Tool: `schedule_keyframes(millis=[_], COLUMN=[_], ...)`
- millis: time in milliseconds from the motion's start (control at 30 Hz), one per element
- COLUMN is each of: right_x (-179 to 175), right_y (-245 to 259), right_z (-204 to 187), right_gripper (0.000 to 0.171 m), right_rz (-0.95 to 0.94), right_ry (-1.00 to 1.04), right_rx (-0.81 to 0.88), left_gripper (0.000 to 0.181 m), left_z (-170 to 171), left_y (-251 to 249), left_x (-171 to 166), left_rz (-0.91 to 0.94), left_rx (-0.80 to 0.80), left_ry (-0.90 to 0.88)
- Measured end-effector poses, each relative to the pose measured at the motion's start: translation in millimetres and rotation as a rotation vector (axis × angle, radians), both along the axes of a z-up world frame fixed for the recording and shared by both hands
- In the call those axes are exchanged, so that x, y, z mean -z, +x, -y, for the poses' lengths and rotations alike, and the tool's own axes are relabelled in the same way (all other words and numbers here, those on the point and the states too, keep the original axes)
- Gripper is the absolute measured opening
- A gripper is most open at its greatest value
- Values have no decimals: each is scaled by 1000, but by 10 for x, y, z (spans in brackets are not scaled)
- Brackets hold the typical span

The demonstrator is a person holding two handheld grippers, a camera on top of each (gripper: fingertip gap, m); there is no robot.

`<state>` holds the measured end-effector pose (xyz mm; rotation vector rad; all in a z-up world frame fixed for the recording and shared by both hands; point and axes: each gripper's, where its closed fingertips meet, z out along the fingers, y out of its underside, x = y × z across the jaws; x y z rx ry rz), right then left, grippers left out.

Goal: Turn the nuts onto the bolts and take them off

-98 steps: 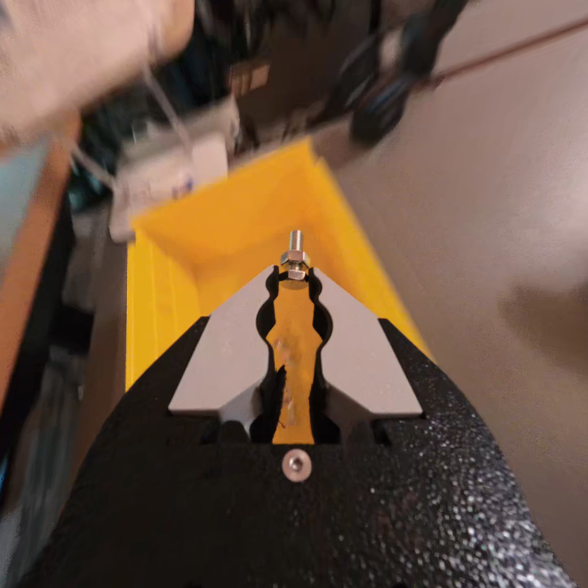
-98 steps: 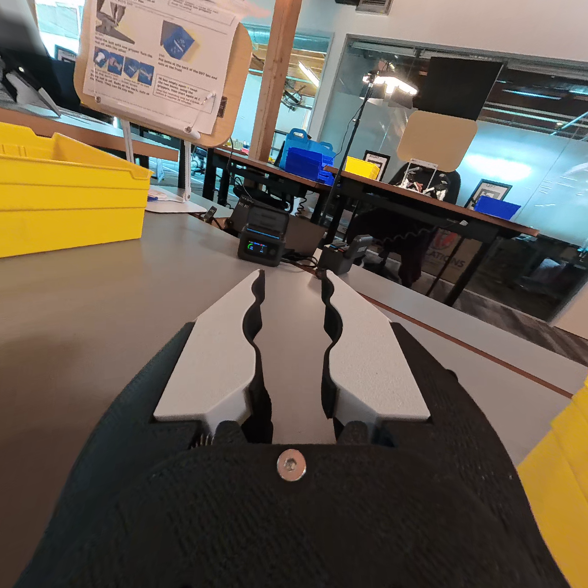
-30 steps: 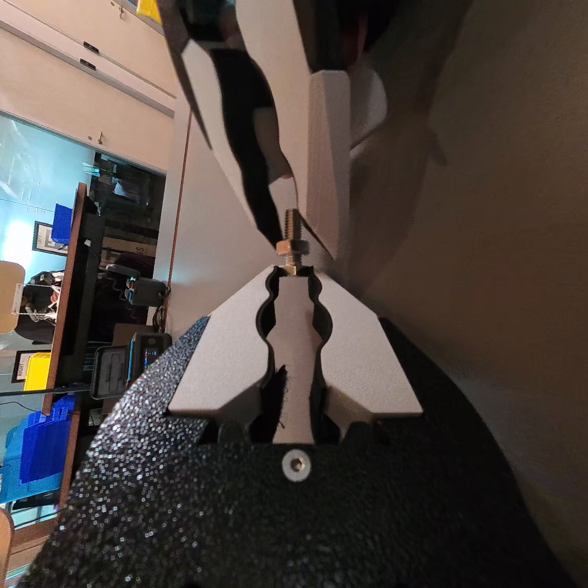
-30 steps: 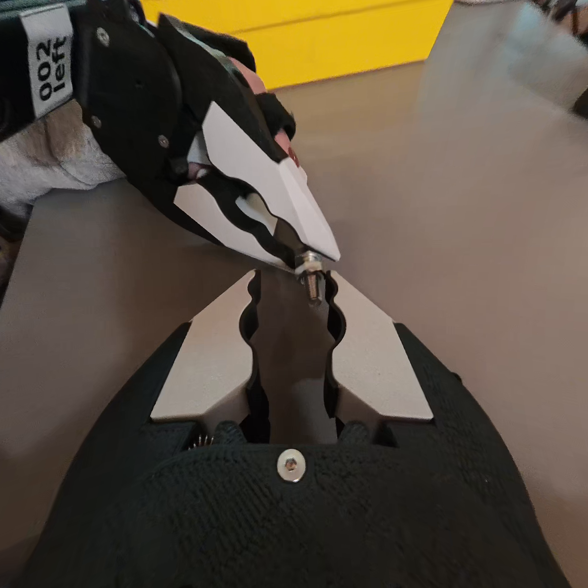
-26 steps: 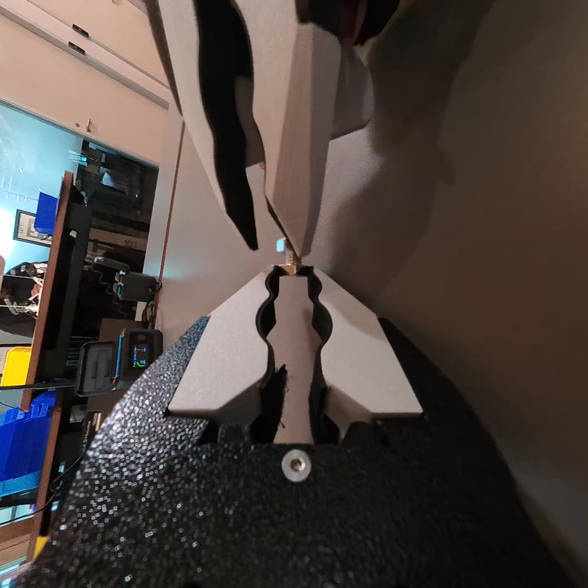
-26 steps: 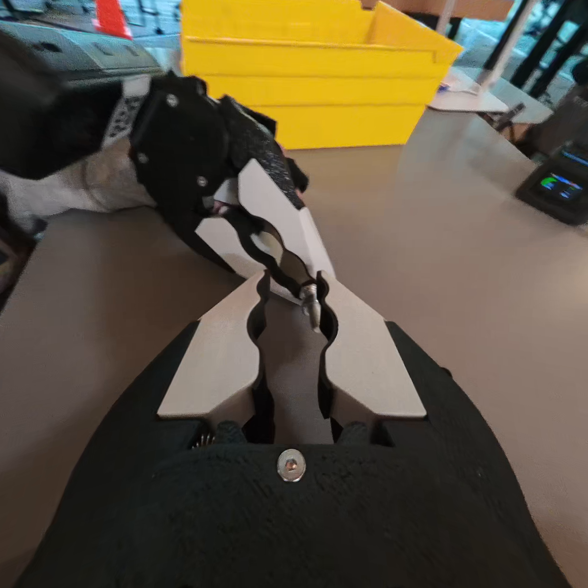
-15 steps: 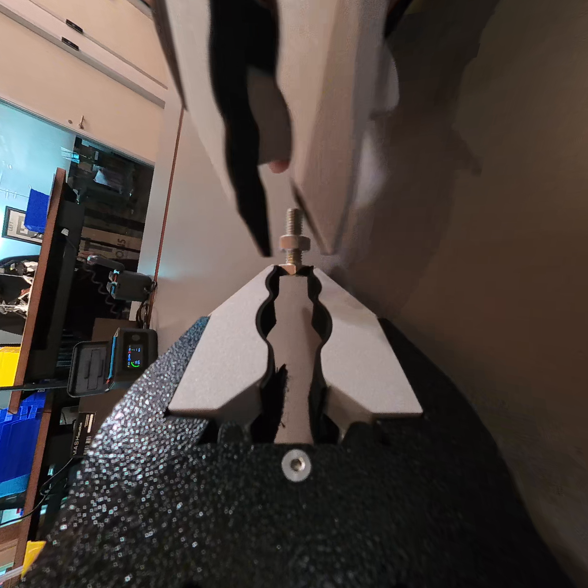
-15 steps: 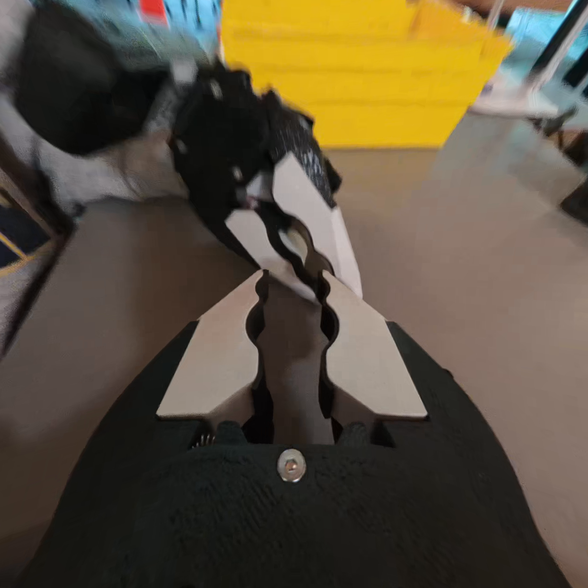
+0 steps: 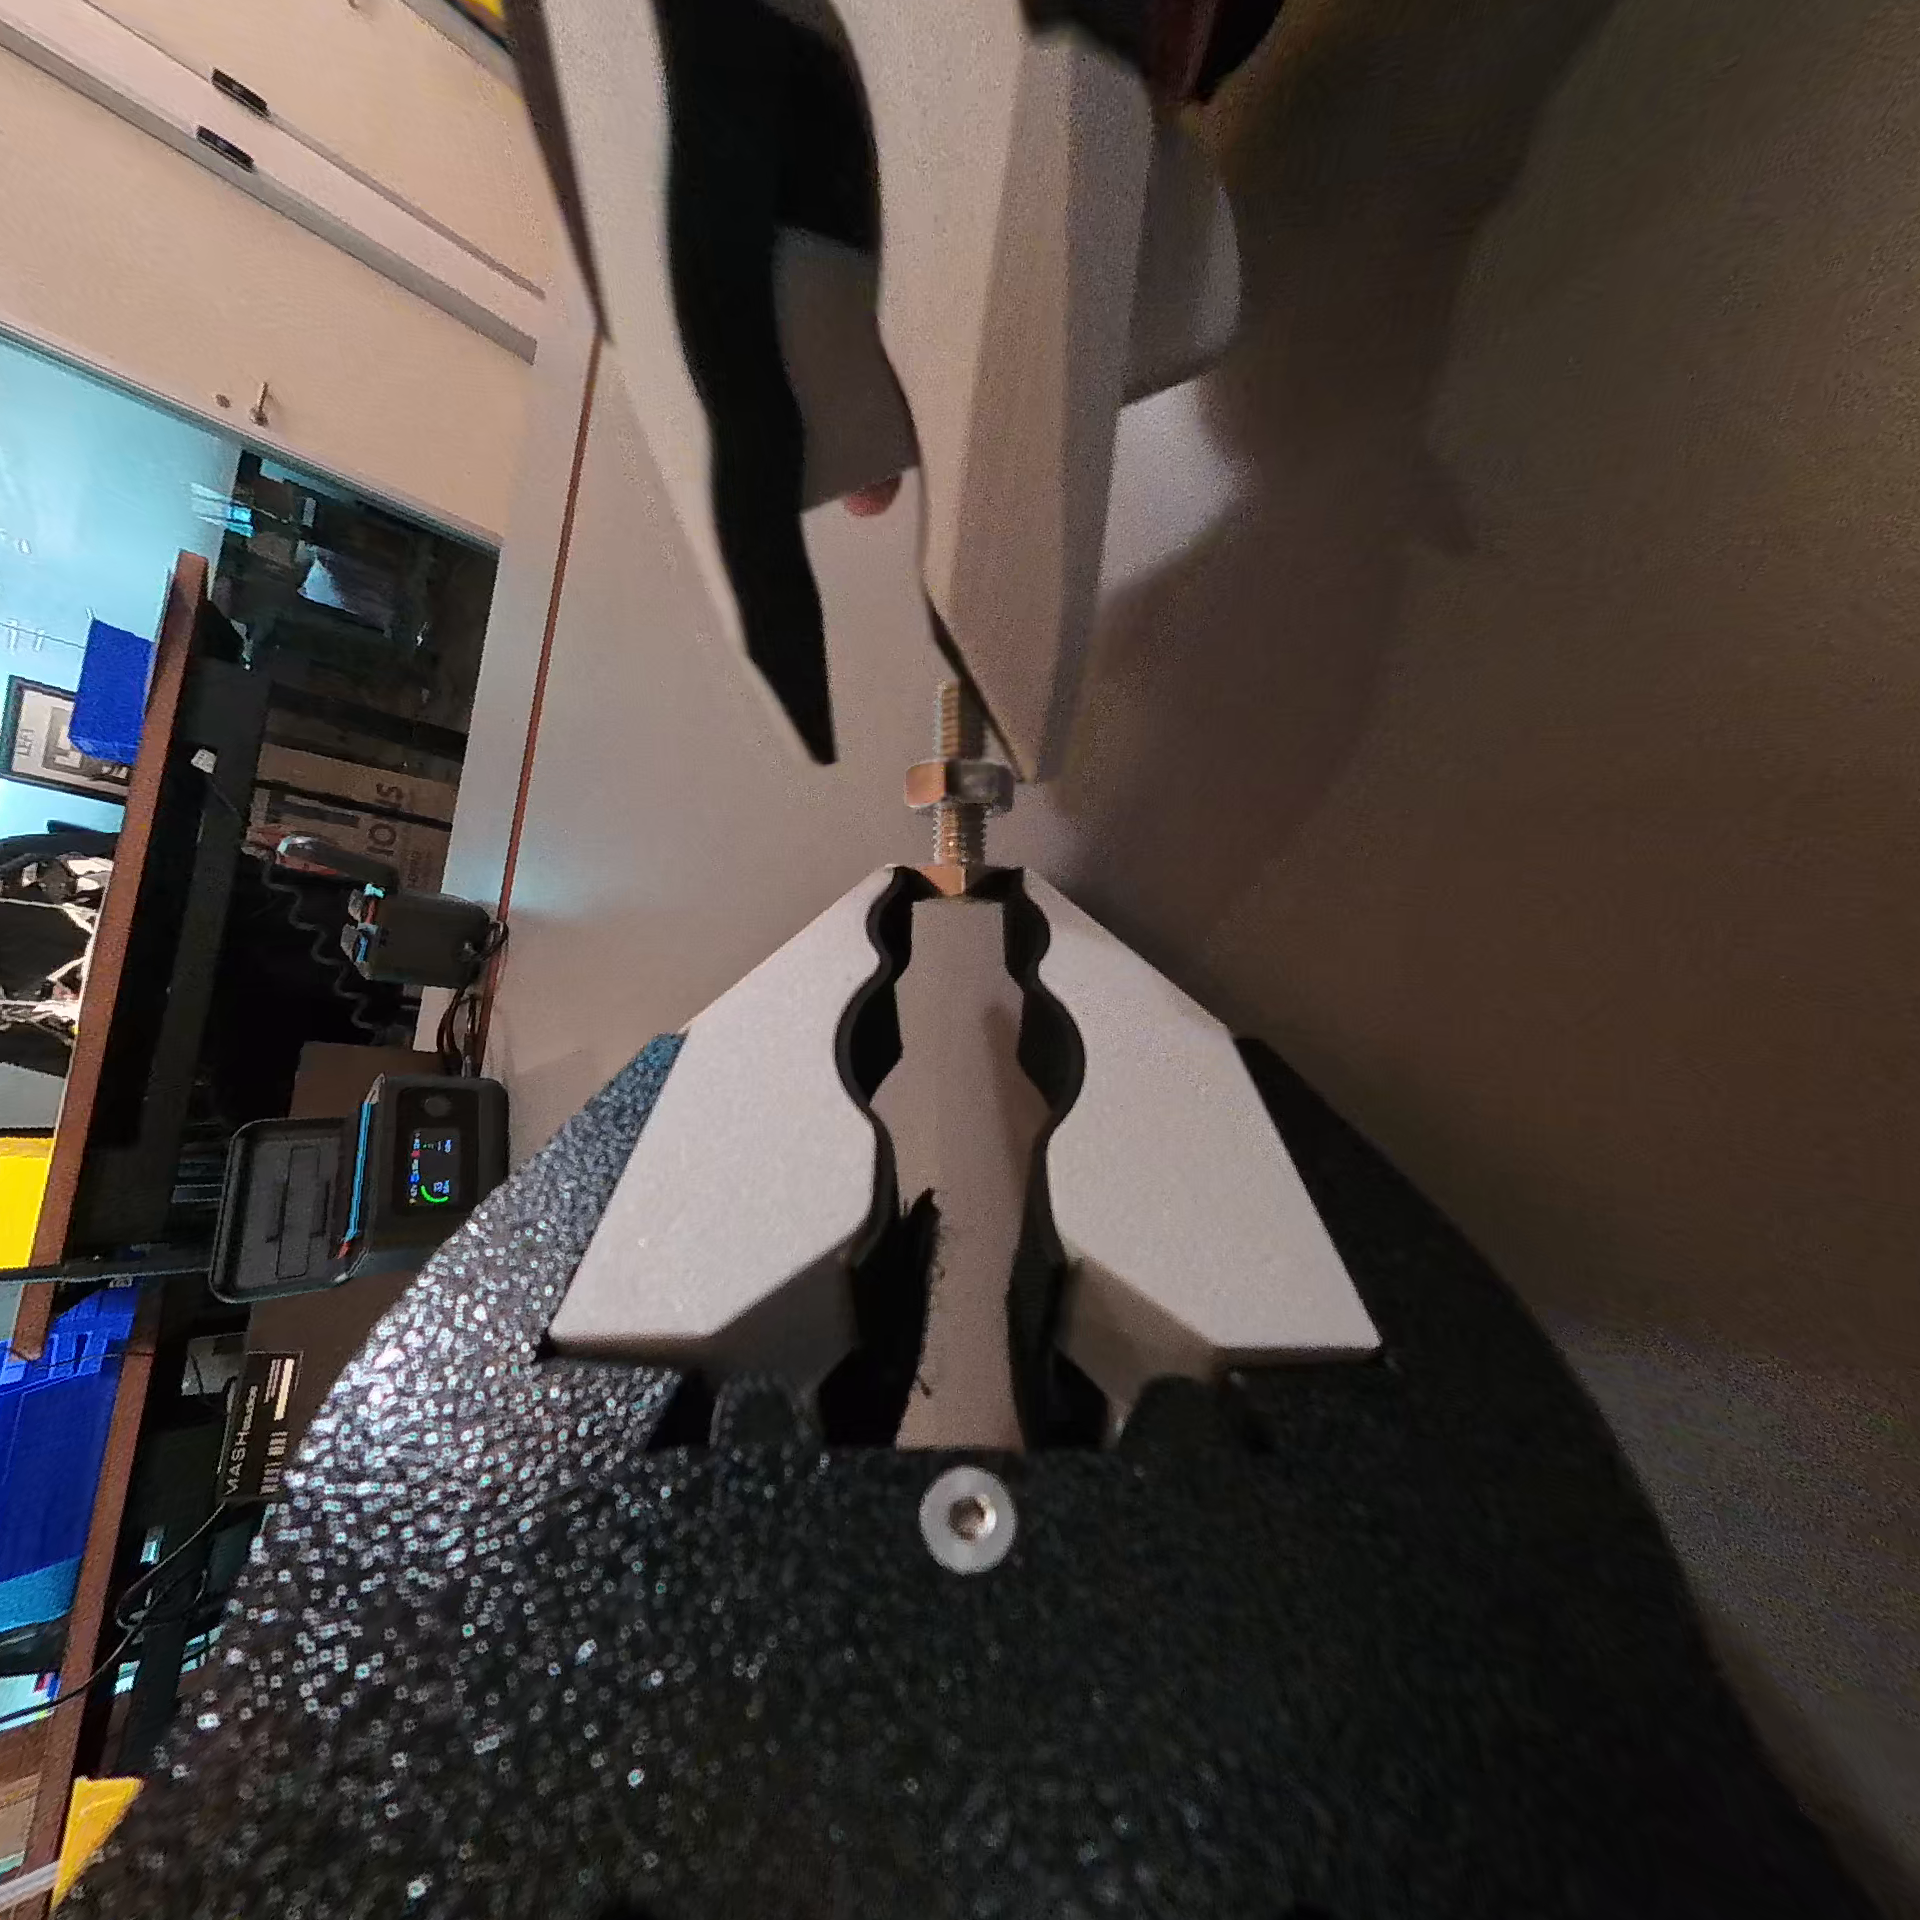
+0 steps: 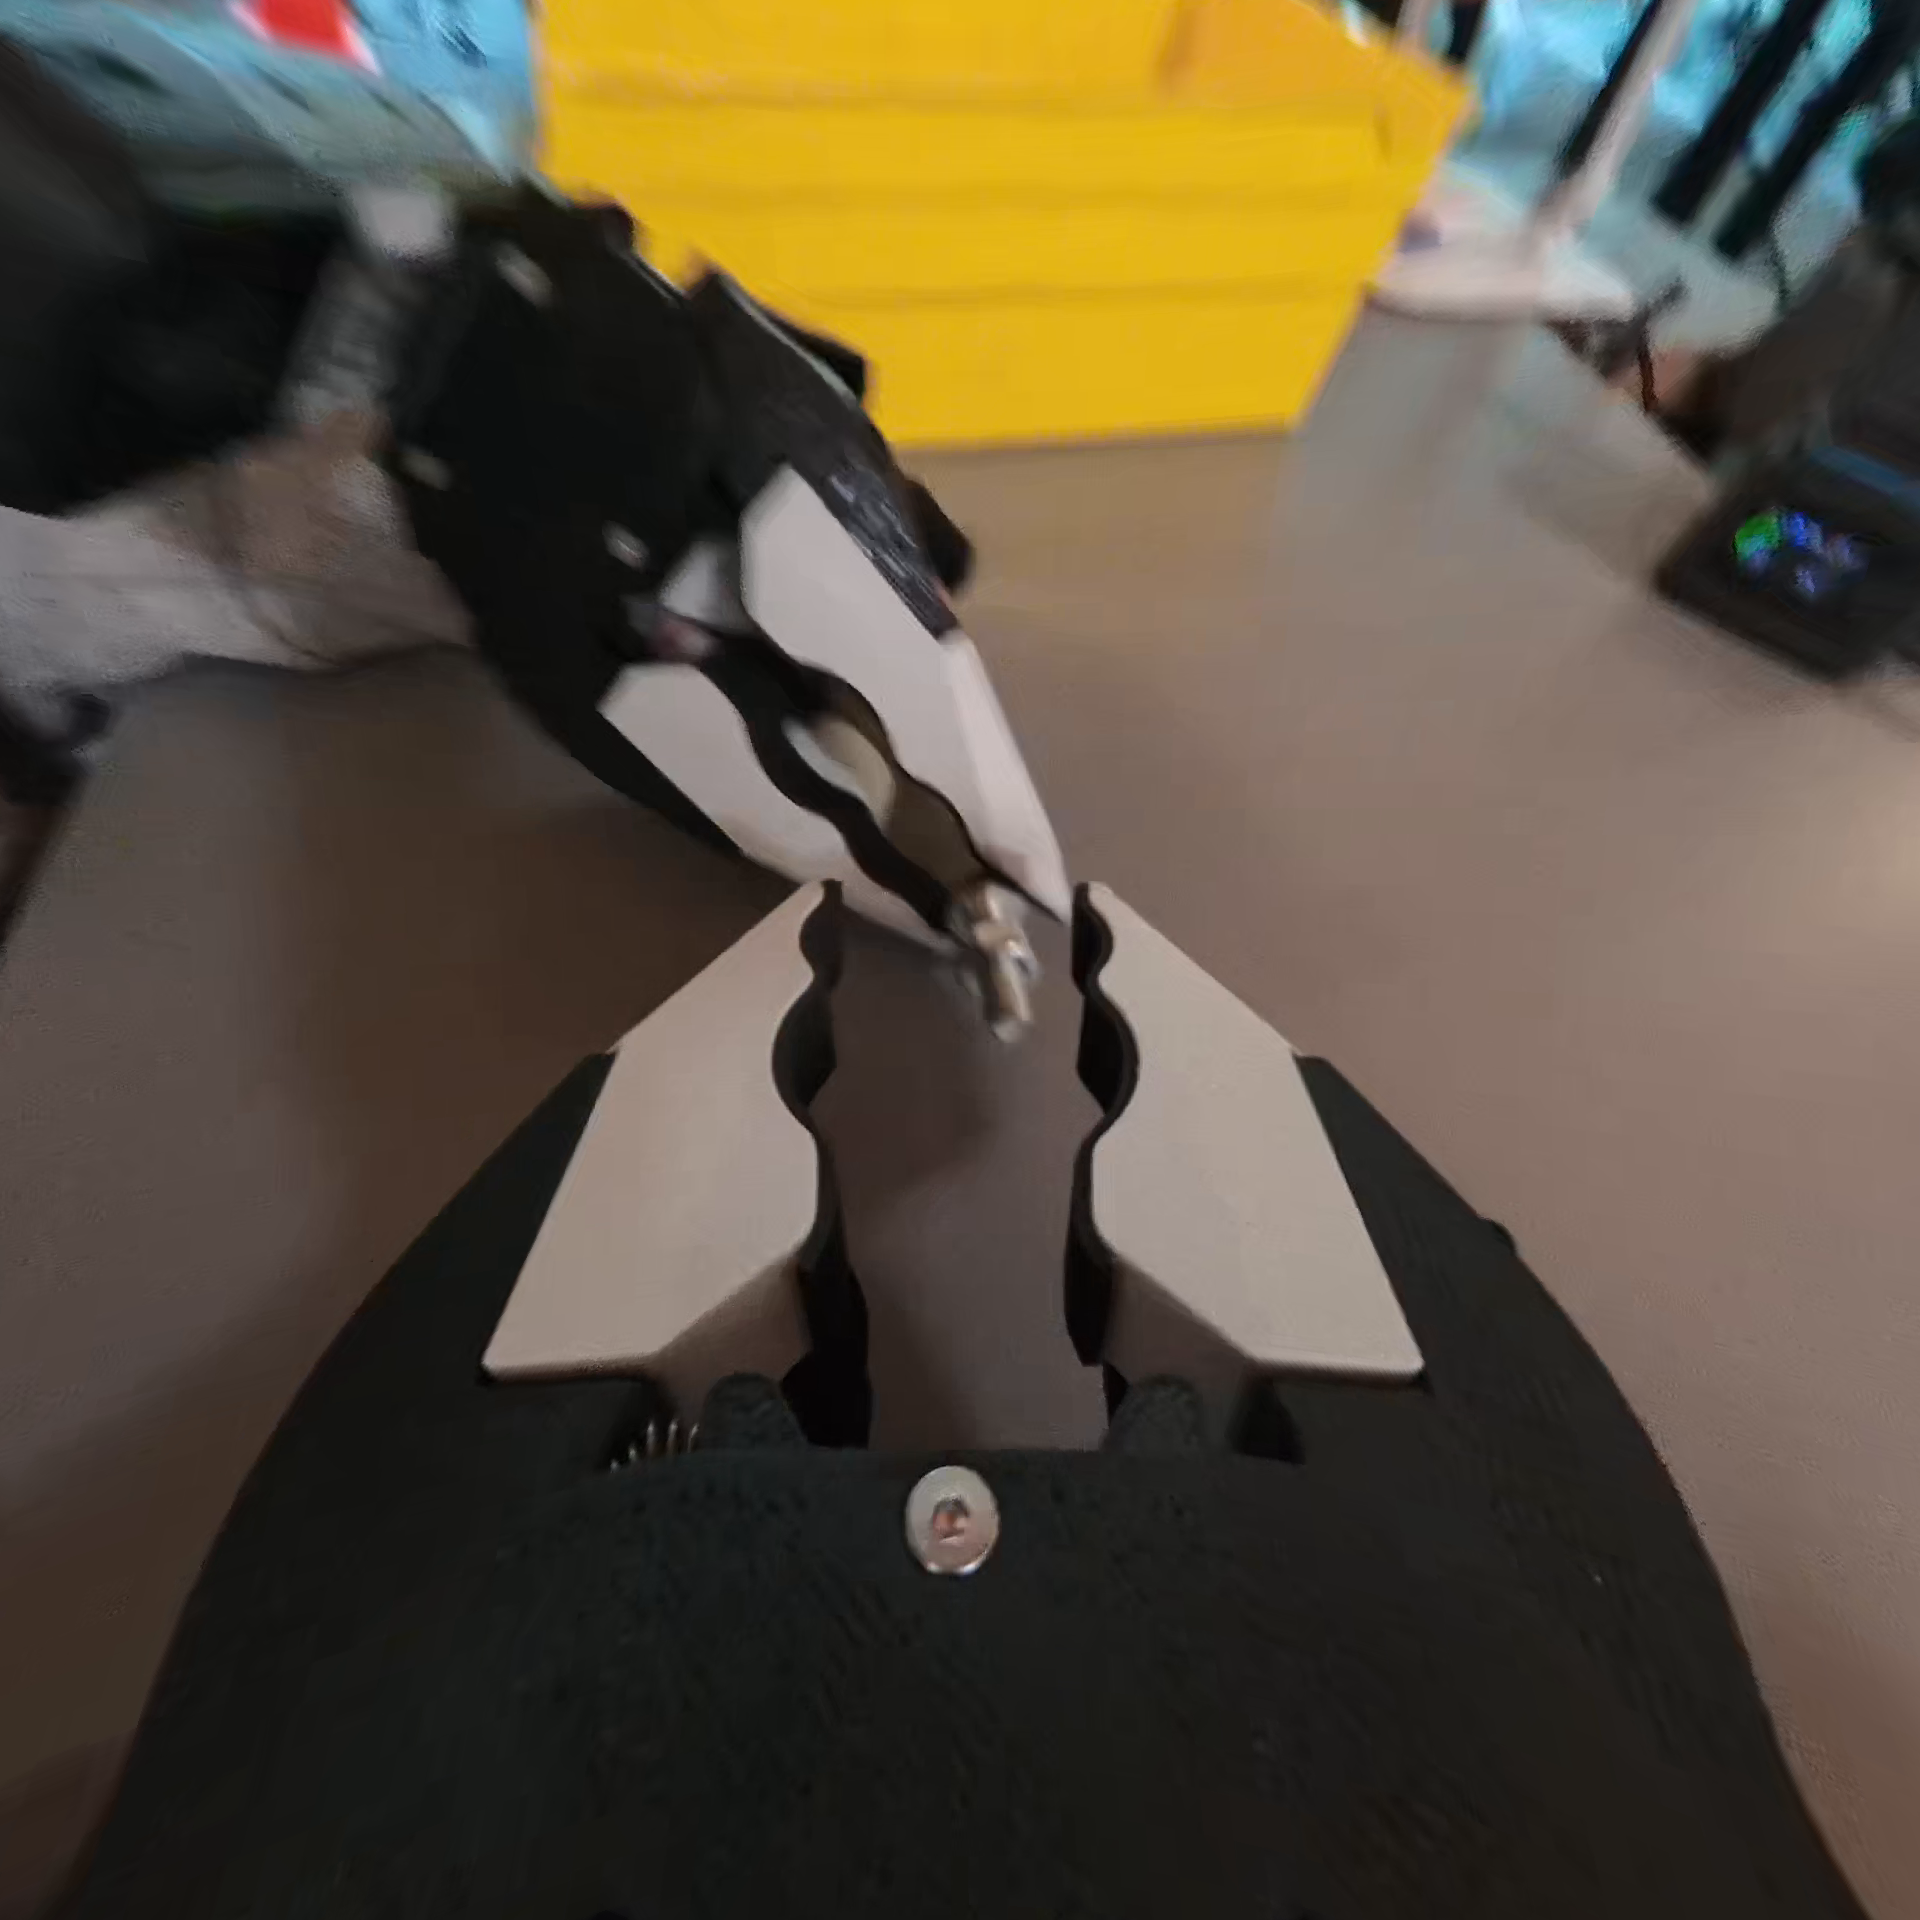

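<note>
My left gripper (image 9: 956, 894) is shut on the head of a small steel bolt (image 9: 951, 831), whose threaded shaft points straight out from the tips. A hex nut (image 9: 958, 784) sits partway up the shaft. My right gripper (image 10: 953, 899) is open, and the bolt (image 10: 1000, 971) lies between its fingertips, closer to the right one. In the left wrist view the right gripper (image 9: 920, 764) comes in from above, and one grey finger (image 9: 1023, 623) reaches the nut's side. The left gripper (image 10: 997, 909) enters the right wrist view from the upper left.
Both grippers are above a grey table (image 10: 1455, 831). A yellow bin (image 10: 935, 208) stands at the far side. A small black device with a lit screen (image 10: 1797, 561) sits at the right; it also shows in the left wrist view (image 9: 416, 1174). My hands' fingertips stand some 5 cm from each other.
The left gripper has carried the bolt away from the yellow bin. The right gripper has come up to it and now straddles the bolt. The nut seems a little farther from the head.
</note>
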<state>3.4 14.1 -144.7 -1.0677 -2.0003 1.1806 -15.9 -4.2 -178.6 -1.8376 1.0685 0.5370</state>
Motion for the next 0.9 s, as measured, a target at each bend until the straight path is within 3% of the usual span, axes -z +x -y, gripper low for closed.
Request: schedule_keyframes(millis=[167, 233, 333, 433, 567, 633, 700, 733, 900], right_x=[340, 297, -158, 73, 350, 238, -87, -205, 236], right_y=[35, 8, 49, 22, 73, 17, 80, 61, 83], right_z=[25, 71, 242, -33, 1, 87, 293, 253, -92], right_gripper=[46, 42, 38, 49, 49, 47, 40, 36, 48], right_rz=[199, 149, -114, 58, 230, 134, -55, -98, 185], right_ry=[28, 68, -16, 17, -12, 23, -30, -67, -60], right_rx=[-11, -32, -124, 12, -3, -41, -159, -122, 30], left_gripper=[16, 16, 16, 16, 16, 16, 16, 16, 16], left_z=[-53, -92, -150, -238, -335, -367, -387, -386, -350], left_y=[5, 18, 71, 66, 95, 105, 112, 105, 93], left_x=[45, 54, 22, 41, 55, 60, 59, 51, 42], left_rz=[-3, 11, 2, 3, 1, 8, 10, 8, 17], left_rx=[4, 2, 0, 2, 5, 7, -2, -3, 3], left_ry=[0, -1, 0, 2, 4, 6, 8, 11, 14])
